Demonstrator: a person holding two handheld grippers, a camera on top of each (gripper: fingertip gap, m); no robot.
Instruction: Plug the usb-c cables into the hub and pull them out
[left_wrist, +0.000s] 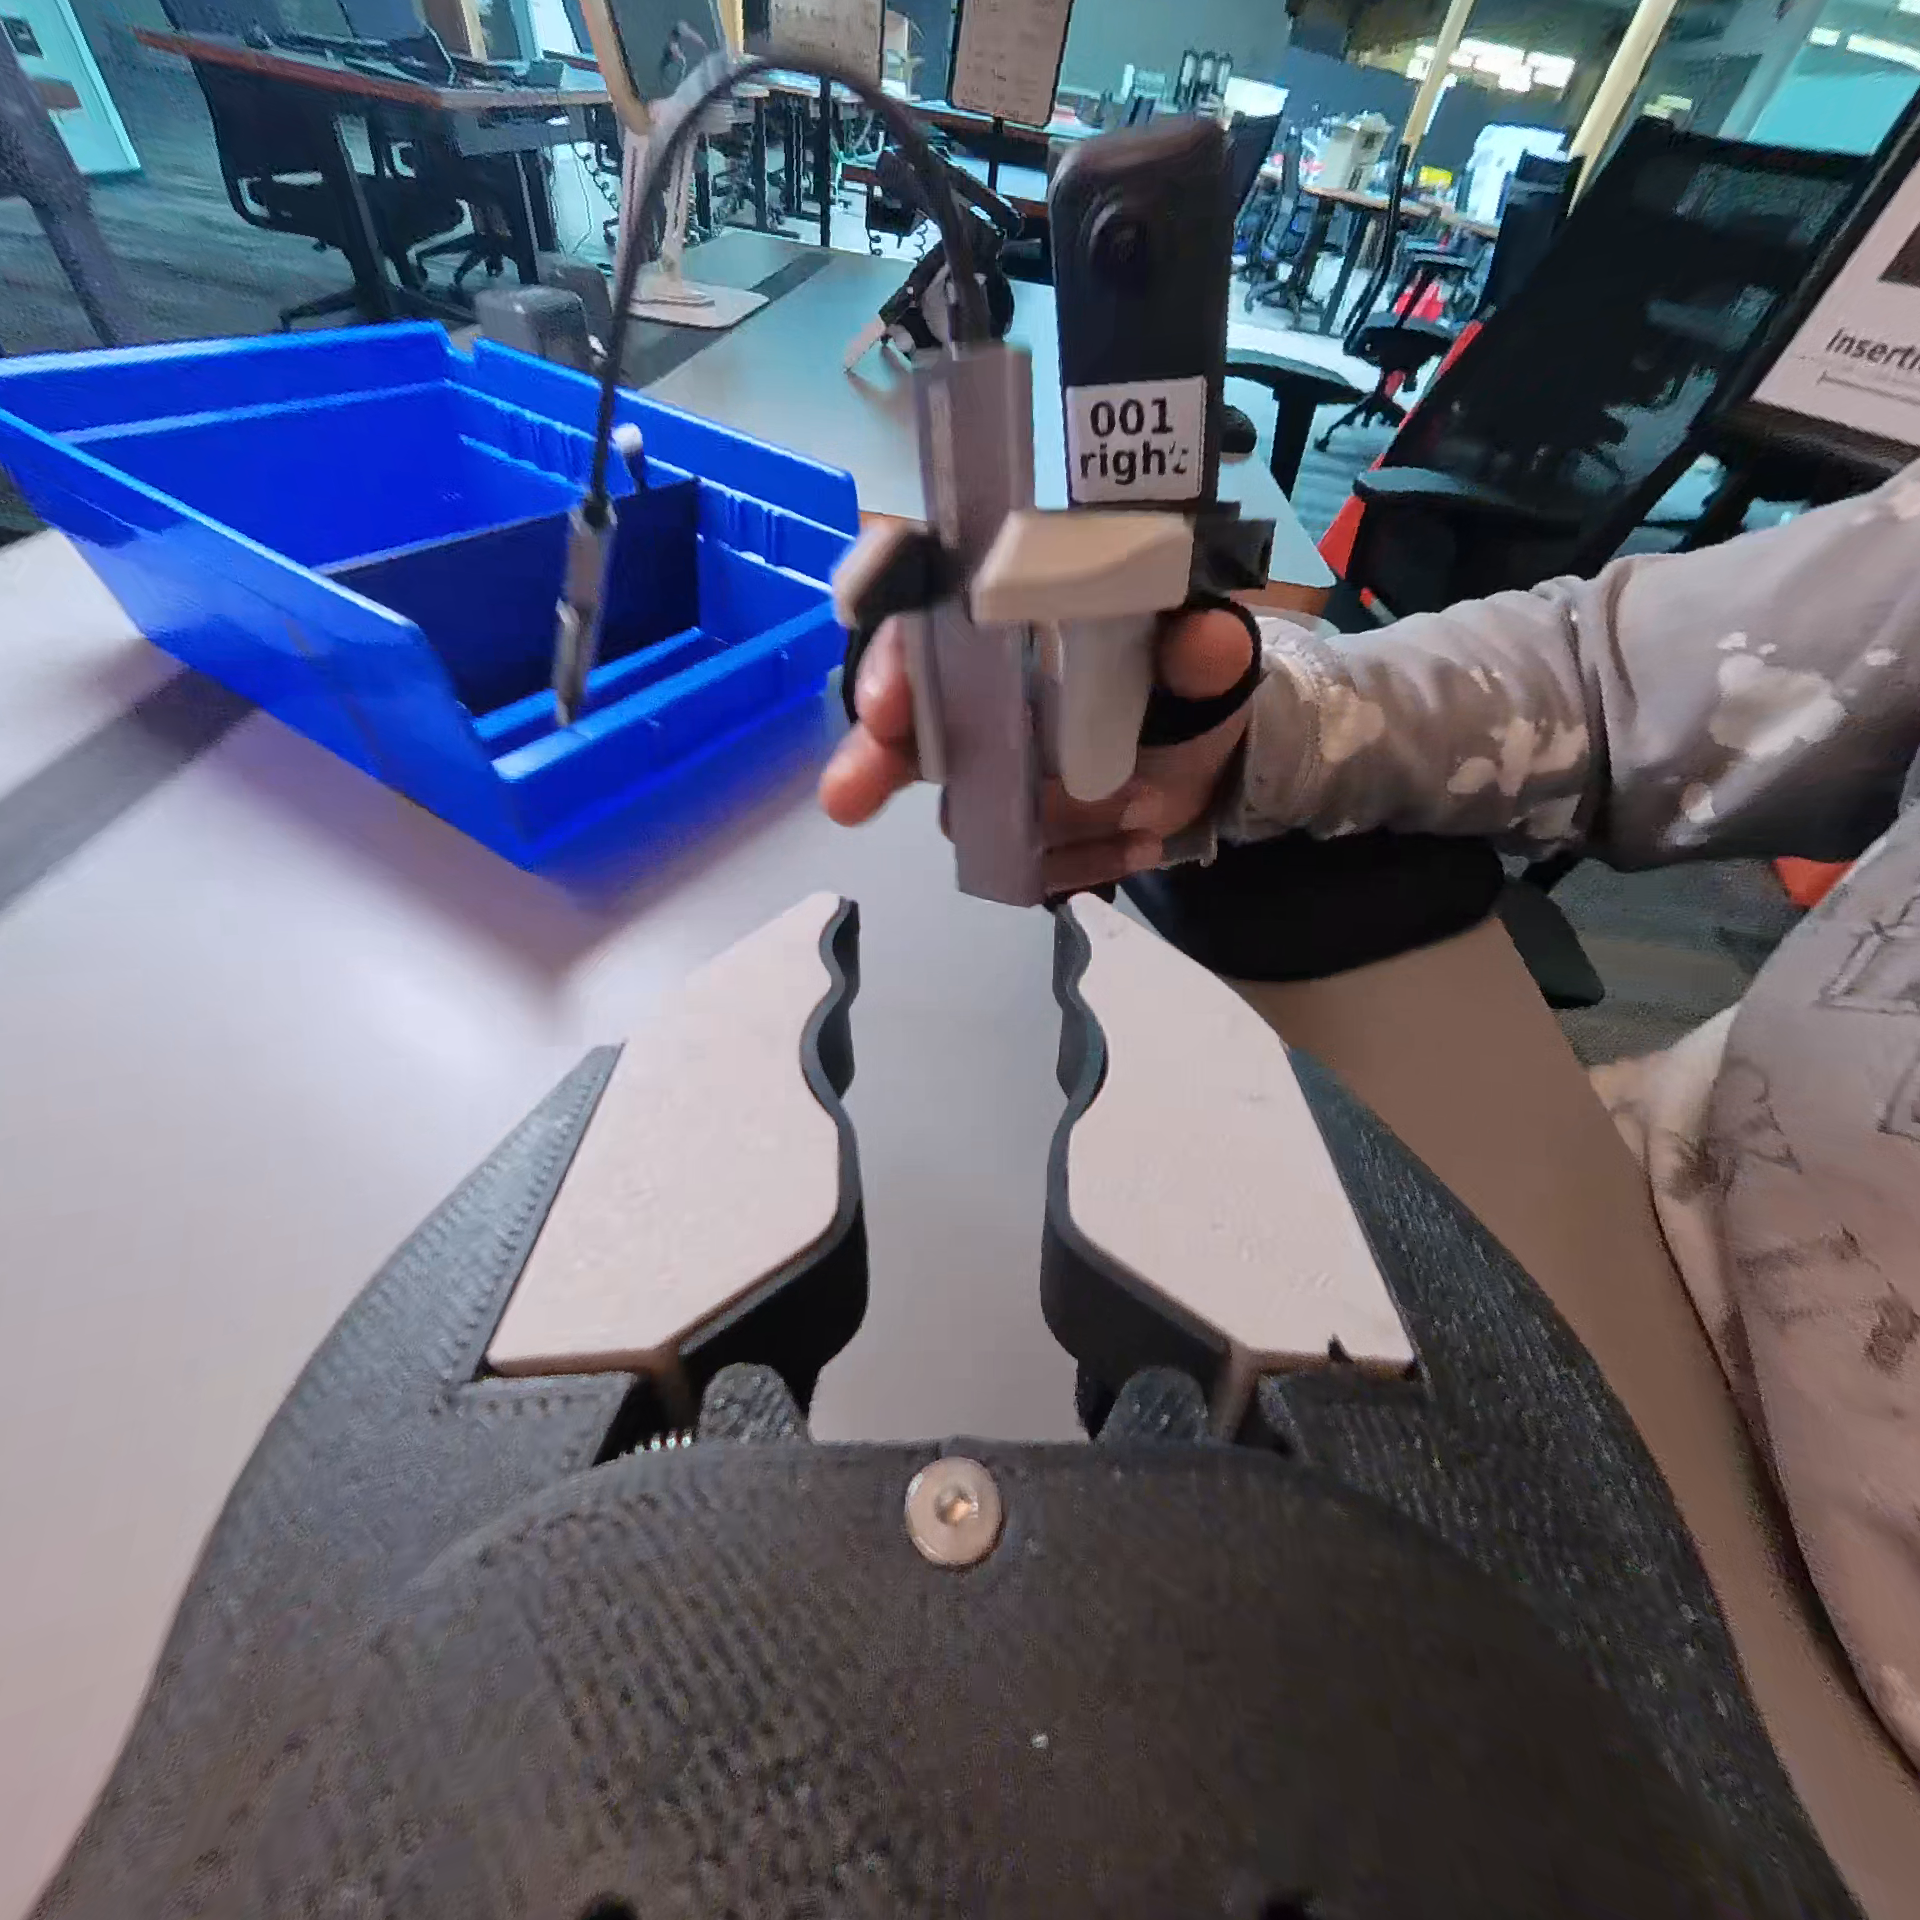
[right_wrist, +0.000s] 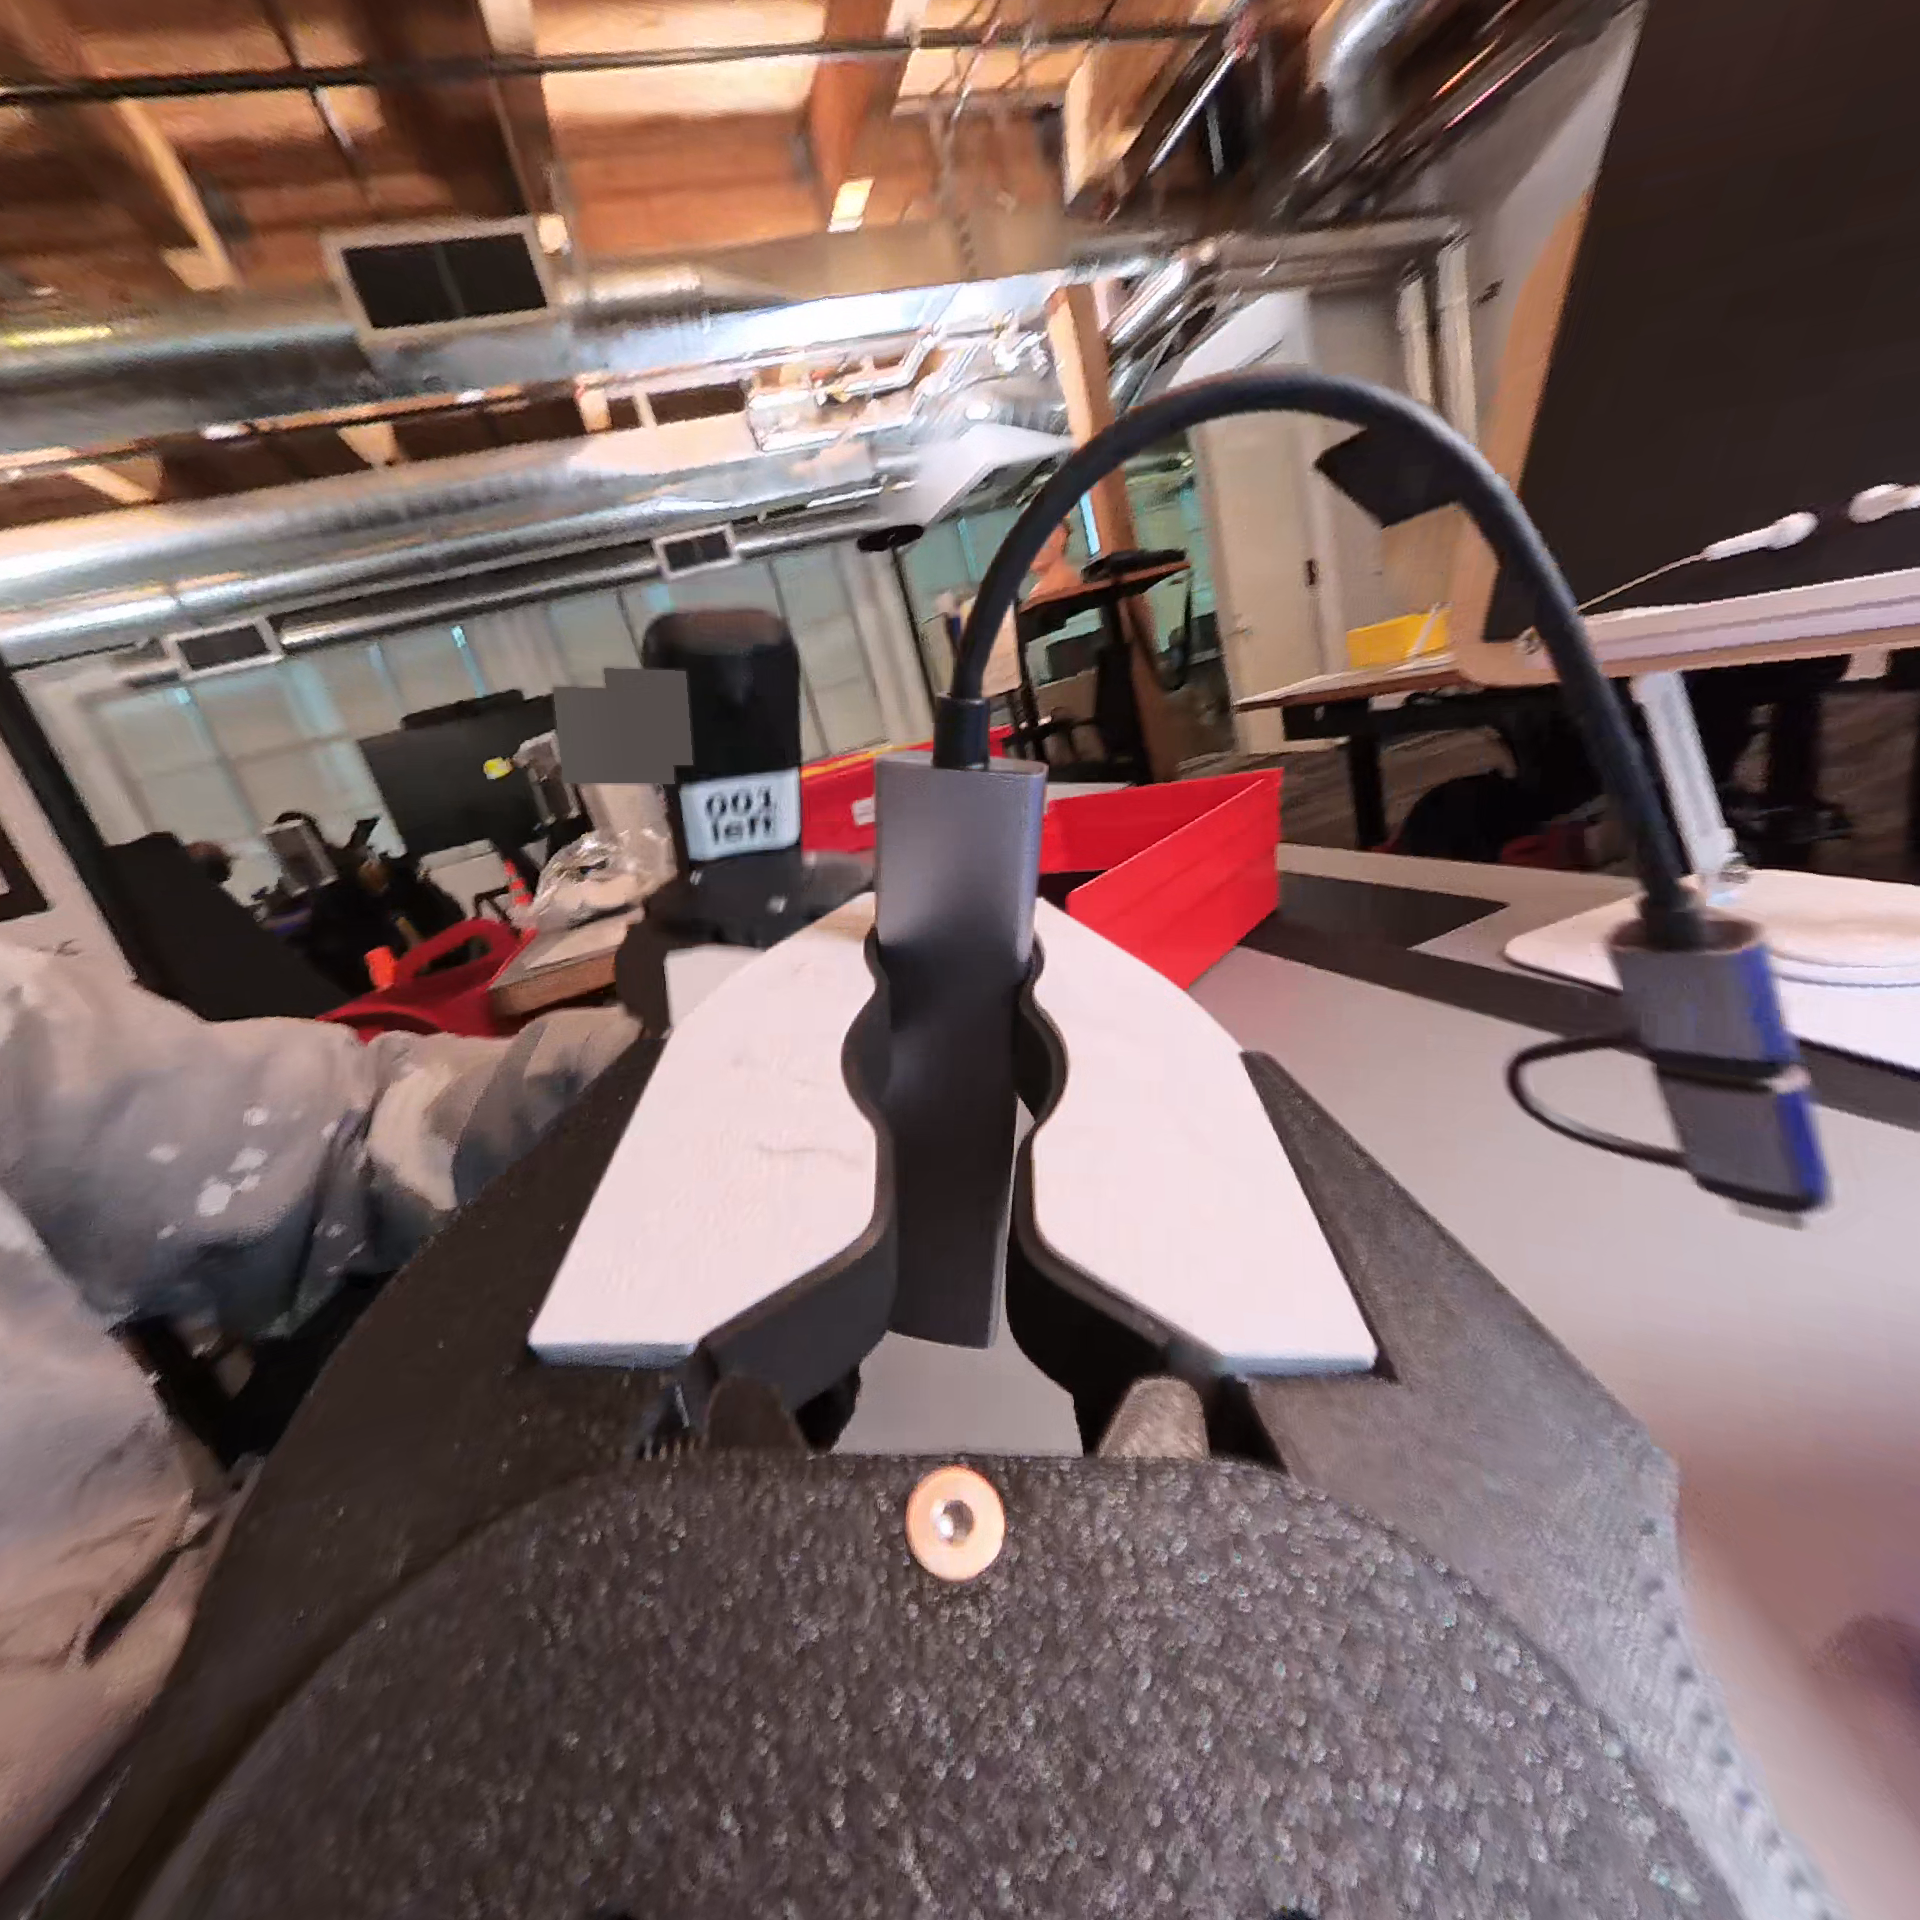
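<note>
My right gripper is shut on a slim grey hub and holds it upright above the table. The hub's black cable arches over to the right and ends in a grey and blue plug that hangs free. In the left wrist view the right gripper stands in a person's hand with the hub in it. There the cable curves left and the plug dangles over a blue bin. My left gripper is open and empty, just below the hub's lower end.
A blue bin with a divider stands on the grey table at the left. A red bin sits behind the hub. A thin black cable loops on the table by a white pad. Office chairs and desks stand beyond. The tips of one gripper are about 5 centimeters away from the tips of the other.
</note>
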